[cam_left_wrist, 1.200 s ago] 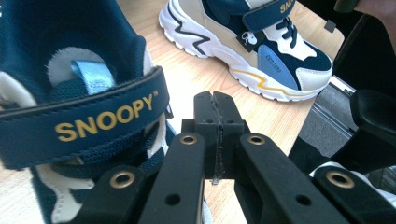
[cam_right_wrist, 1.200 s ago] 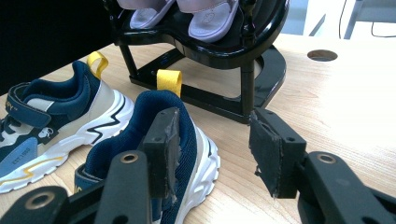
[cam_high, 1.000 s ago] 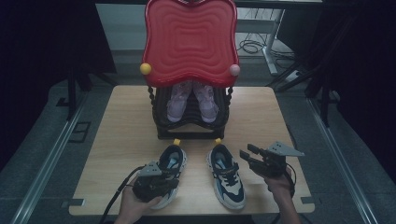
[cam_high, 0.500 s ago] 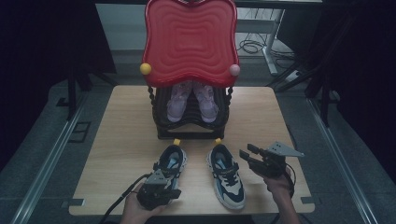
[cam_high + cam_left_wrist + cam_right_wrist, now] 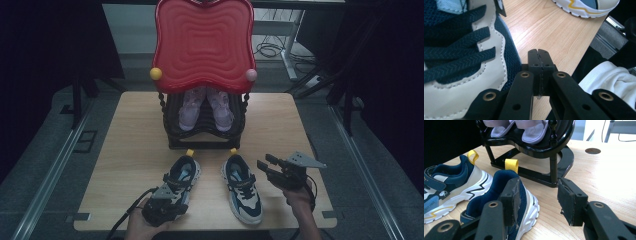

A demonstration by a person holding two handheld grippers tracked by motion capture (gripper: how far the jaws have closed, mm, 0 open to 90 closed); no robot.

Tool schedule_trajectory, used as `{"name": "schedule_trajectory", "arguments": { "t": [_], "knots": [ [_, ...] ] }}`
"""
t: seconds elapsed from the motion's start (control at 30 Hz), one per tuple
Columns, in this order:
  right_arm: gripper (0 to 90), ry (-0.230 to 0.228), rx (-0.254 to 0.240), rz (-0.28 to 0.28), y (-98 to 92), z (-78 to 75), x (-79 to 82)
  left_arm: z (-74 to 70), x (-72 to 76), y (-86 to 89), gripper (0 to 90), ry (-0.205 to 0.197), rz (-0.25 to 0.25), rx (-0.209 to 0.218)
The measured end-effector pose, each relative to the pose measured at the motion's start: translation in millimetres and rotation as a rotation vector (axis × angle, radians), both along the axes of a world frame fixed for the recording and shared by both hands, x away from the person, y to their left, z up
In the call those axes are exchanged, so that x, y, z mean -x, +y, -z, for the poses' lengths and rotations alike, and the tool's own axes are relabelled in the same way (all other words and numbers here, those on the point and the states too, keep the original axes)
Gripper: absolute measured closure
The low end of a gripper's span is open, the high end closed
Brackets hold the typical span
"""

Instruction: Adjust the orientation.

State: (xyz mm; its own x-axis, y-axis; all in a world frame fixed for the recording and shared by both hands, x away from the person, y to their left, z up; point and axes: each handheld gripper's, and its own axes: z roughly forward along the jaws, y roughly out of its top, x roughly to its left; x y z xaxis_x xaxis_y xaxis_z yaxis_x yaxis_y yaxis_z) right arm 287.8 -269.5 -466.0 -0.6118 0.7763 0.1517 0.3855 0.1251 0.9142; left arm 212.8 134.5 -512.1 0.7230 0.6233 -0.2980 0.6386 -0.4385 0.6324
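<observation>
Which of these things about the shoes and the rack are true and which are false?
1. Two sneakers lie on the table. True.
2. The left gripper has wide-open jaws. False: they are shut together.
3. The right gripper has open jaws. True.
4. The rack holds green boots. False: pale purple sandals sit there.
5. The rack's top is red. True.
</observation>
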Motion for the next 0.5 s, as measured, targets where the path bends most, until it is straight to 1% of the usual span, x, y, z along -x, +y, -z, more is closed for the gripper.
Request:
{"name": "schedule_trajectory", "arguments": {
  "t": [0.3,0.5],
  "knots": [
    [52.7,0.002,0.004,0.001,0.0,0.6,-0.4,0.6,-0.4,14.6,90.0,0.016,-0.019,0.010],
    [52.7,0.003,0.001,0.006,-1.9,0.6,-0.6,0.7,-2.7,27.8,90.0,0.021,-0.053,0.010]
  ]
}}
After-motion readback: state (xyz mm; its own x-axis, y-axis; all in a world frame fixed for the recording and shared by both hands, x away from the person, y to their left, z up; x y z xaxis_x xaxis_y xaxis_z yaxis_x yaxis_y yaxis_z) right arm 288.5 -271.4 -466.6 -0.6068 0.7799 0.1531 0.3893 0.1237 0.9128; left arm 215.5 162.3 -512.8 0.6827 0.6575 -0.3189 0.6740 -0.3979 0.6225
